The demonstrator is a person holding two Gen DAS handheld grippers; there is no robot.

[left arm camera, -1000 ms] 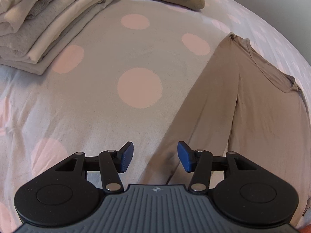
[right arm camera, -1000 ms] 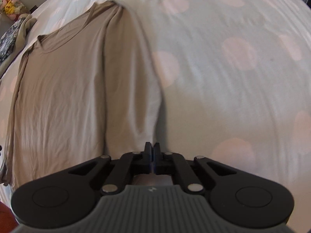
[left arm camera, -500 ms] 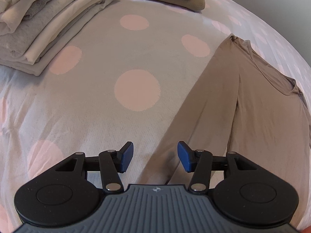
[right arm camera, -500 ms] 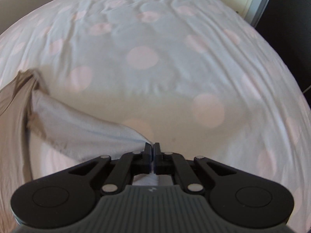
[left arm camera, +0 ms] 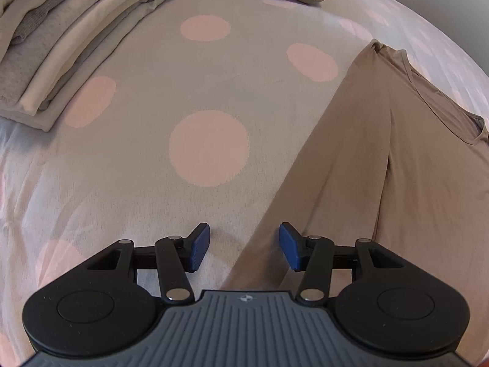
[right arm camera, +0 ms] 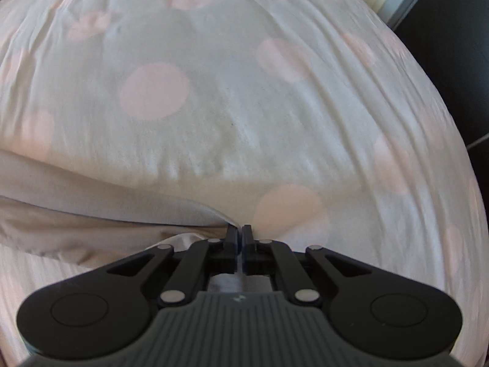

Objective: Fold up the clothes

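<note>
No readable text, label, brand name or number appeared in either view. The only mark was a small round white emblem, a circle split into quarters, without letters, printed at the top middle of the ribbed grey housing of the left gripper (left arm camera: 244, 246); a similar tiny white emblem sat at the same spot on the right gripper (right arm camera: 239, 238), too small and blurred to make out. The tan shirt (left arm camera: 397, 165), the folded clothes stack (left arm camera: 61, 36) and the polka-dot bedsheet (left arm camera: 152, 91) bore no writing.
</note>
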